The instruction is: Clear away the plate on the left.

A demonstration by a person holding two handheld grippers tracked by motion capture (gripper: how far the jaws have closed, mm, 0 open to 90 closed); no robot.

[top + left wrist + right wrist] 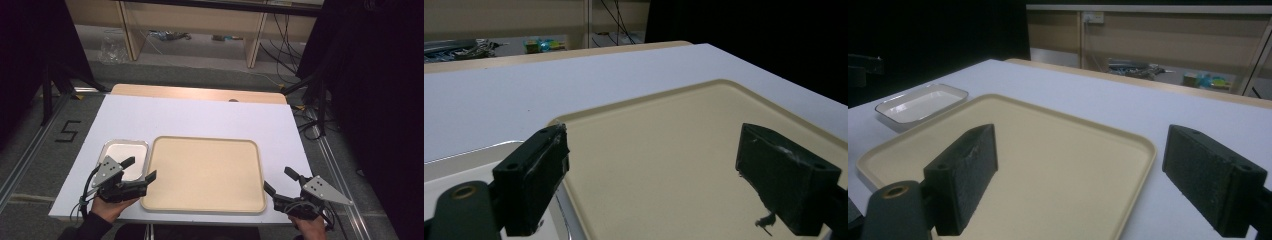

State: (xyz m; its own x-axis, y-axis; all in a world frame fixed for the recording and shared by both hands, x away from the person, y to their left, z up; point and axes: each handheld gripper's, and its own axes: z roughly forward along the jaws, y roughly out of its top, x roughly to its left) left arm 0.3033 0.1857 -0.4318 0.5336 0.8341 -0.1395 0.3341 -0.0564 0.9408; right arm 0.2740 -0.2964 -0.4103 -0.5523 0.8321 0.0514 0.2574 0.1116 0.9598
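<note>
Your left gripper sits at about 8 o'clock on the white table, jaws spread wide and holding nothing, straddling the seam where the small white dish lies just beside the beige tray. The tray lies at the table's near centre, the dish at its 9 o'clock. Your right gripper waits at 4 o'clock, just off the tray's corner, jaws likewise wide apart and empty.

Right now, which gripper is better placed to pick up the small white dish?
Left. The left gripper is open right over the near edge of the small white dish, while the right gripper sits across the beige tray.
</note>
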